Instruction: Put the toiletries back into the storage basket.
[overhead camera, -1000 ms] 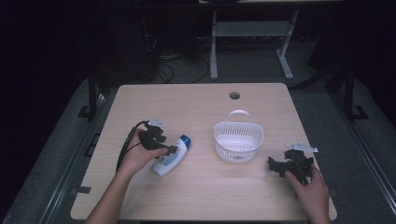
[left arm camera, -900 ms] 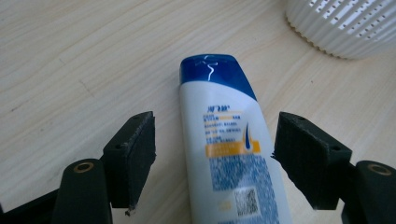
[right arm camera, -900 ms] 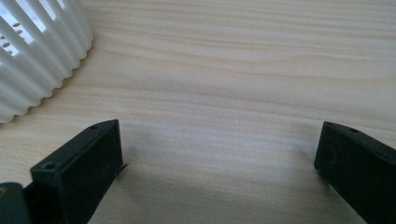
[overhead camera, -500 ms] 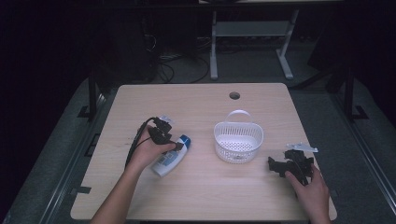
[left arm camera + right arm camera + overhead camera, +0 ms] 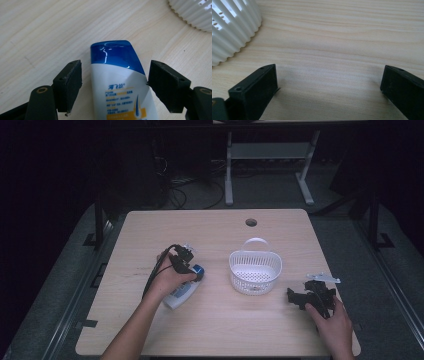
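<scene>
A white slotted plastic basket with a hoop handle stands upright on the pale wood-grain tabletop, between the two tools and nearer the right one. A small round hole pierces the tabletop beyond the basket, well apart from both tools. A white metal frame stands on the dark floor beyond the tabletop.

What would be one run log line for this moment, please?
left gripper: open, fingers astride the shampoo bottle | right gripper: open over bare table | basket: empty
</scene>
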Tool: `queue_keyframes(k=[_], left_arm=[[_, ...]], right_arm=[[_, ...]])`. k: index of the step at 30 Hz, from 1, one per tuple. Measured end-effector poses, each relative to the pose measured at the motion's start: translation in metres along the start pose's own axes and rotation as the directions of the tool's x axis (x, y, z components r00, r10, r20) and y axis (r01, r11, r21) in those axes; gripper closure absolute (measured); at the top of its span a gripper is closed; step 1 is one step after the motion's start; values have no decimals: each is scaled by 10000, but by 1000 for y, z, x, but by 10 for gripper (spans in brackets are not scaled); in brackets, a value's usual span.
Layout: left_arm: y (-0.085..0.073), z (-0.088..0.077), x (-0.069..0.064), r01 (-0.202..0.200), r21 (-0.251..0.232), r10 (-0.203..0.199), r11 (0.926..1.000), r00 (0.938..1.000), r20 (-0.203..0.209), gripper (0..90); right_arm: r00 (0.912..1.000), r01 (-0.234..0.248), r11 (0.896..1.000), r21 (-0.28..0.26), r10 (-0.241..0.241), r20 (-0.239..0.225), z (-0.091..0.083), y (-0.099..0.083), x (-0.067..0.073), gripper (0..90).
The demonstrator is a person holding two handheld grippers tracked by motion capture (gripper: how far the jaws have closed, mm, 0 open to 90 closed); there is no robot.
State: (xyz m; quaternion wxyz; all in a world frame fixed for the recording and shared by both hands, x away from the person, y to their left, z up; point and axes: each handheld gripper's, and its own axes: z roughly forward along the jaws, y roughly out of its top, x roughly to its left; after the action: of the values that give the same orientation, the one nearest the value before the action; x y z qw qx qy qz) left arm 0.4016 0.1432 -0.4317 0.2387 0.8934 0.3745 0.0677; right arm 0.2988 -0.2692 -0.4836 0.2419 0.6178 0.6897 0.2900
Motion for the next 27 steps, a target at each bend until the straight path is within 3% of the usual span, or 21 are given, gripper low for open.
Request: queue_keyframes(k=[4,5,8,15,27], left_arm=[[2,8,-4,-118,269,122,9996,9999,-122,272],[2,12,-5,-282,528,297,9982,9992,-270,271],[2,16,-6,-189,767,201,9969,9997,-142,271],[2,20,-10,-389,922,433,9950,9980,-462,266],[3,19,-14,-232,941,285,9953,9981,-549,321]], right_arm=[[10000,1,10000,0,-1,-1,0,0,0,5],[10000,-1,10000,2,1,-1,0,0,0,5],[10000,1,10000,0,-1,0,0,0,0,4],[10000,0,10000,0,0,0,0,0,0,5],[10000,1,10000,-1,-1,0,0,0,0,5]])
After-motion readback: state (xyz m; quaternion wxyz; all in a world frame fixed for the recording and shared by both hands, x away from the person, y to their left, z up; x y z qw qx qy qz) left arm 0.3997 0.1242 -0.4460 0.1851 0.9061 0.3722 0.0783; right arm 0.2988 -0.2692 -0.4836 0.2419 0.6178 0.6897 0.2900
